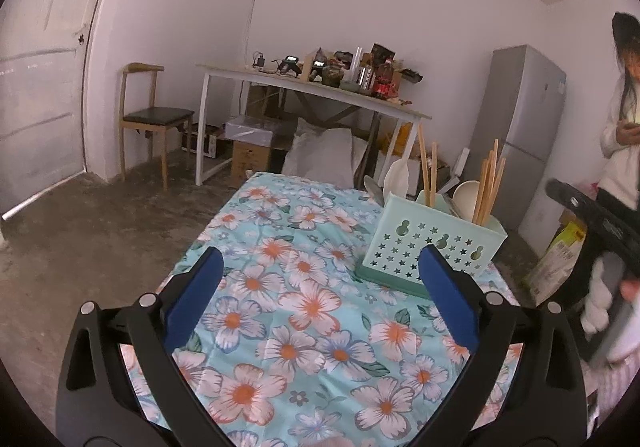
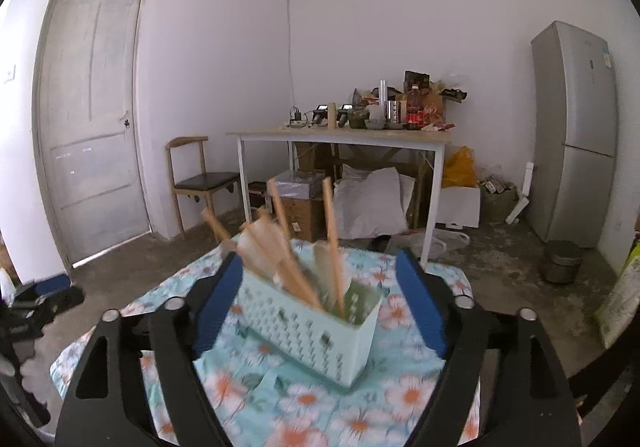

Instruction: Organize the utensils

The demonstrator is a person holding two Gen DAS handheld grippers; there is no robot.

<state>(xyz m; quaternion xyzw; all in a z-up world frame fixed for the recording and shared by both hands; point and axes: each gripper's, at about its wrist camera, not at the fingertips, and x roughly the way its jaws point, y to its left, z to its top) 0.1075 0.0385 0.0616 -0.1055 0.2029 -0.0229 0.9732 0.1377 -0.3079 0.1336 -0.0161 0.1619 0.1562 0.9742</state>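
A mint-green utensil basket with star-shaped holes stands on the flowered tablecloth. It holds wooden chopsticks and white spoons, all upright. My left gripper is open over bare cloth, with the basket just beyond its right finger. In the right wrist view the basket and its chopsticks look blurred. My right gripper is open, with the basket between its blue pads. The pads do not press on it.
A person in white stands at the right of the table. Beyond it are a cluttered white desk, a wooden chair, boxes and bags on the floor, a grey fridge and a metal pot.
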